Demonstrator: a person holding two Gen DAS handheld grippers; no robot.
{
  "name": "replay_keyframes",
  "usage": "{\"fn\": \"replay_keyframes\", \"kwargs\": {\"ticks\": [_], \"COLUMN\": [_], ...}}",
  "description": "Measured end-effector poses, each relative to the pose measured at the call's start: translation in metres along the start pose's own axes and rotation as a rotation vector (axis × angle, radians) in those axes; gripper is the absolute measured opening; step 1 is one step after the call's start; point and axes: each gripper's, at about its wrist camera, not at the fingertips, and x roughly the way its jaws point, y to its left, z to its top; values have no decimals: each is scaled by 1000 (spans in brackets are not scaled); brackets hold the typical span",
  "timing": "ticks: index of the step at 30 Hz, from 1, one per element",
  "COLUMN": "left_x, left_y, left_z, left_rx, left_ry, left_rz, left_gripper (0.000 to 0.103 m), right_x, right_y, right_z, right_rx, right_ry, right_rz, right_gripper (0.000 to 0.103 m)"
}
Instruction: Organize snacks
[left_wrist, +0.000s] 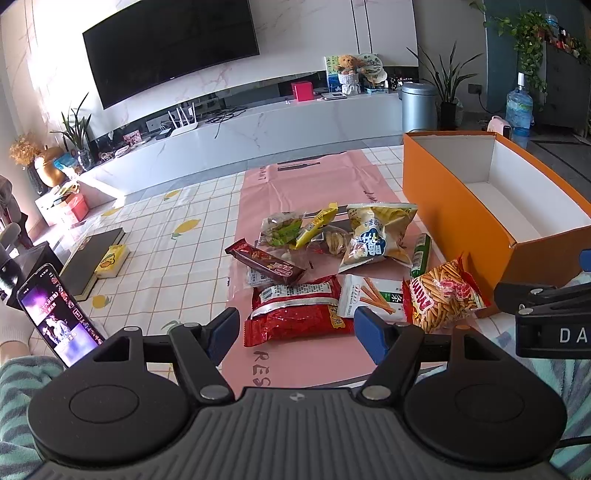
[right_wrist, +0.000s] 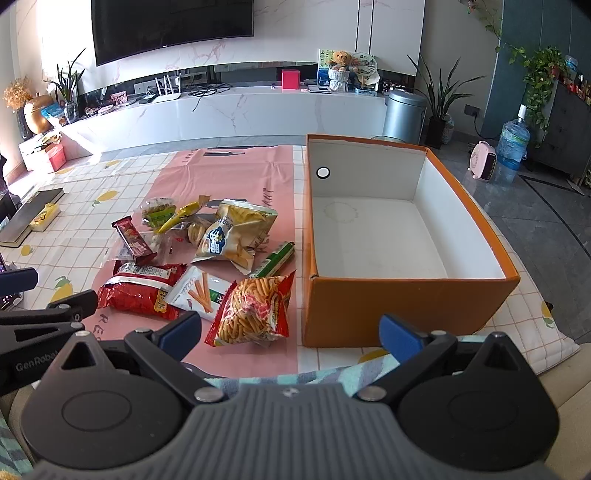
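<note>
Living room setup: big dark TV (left_wrist: 170, 44) on a marble-look wall, a long white media console (right_wrist: 236, 114) under it with a router, a red cube and a teddy bear on top, plus a metal trash can (right_wrist: 404, 116) and a water jug (right_wrist: 513, 146) off to the right. The worktop (left_wrist: 173, 258) has a white grid cloth with little lemon prints, and a pink plastic sheet (right_wrist: 229, 177) lies over the middle of it, with letters "RES" readable at its near edge.

The snacks sit in a loose pile on that pink sheet. Nearest is a red-trimmed bag of stick crackers (right_wrist: 251, 310), its label starting "Mim". Just left of it is a white pack with pretzel sticks pictured (right_wrist: 201, 291), then a red foil bag (right_wrist: 142, 286) with Chinese text I can't read. Behind those are a brown-red wafer bar (left_wrist: 264, 262), a yellow chip bag with a blue-white logo (right_wrist: 231, 232), a green stick pack (right_wrist: 275, 258) and some small clear packets.

The open orange box (right_wrist: 406, 306), white inside, stands just right of the pile.

A phone (left_wrist: 59, 310) with a video playing leans at the left, near a dark book (left_wrist: 94, 258) and a yellow box.

Left tongs (left_wrist: 295, 330) are spread wide, holding nothing, hovering near the red bag. Right tongs (right_wrist: 291, 334) are also wide apart and bare, "GenRobot" partly readable on the neighboring tool.
</note>
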Motion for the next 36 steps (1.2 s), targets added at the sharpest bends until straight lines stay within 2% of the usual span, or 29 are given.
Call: {"fn": "replay_keyframes", "kwargs": {"ticks": [36], "left_x": [0], "left_y": [1], "left_z": [1], "left_rx": [-3], "left_ry": [0], "left_rz": [-6], "left_gripper": [83], "right_x": [1], "right_y": [9], "right_z": [1], "right_rx": [-29], "right_ry": [8], "right_rz": [-2], "right_gripper": [99]}}
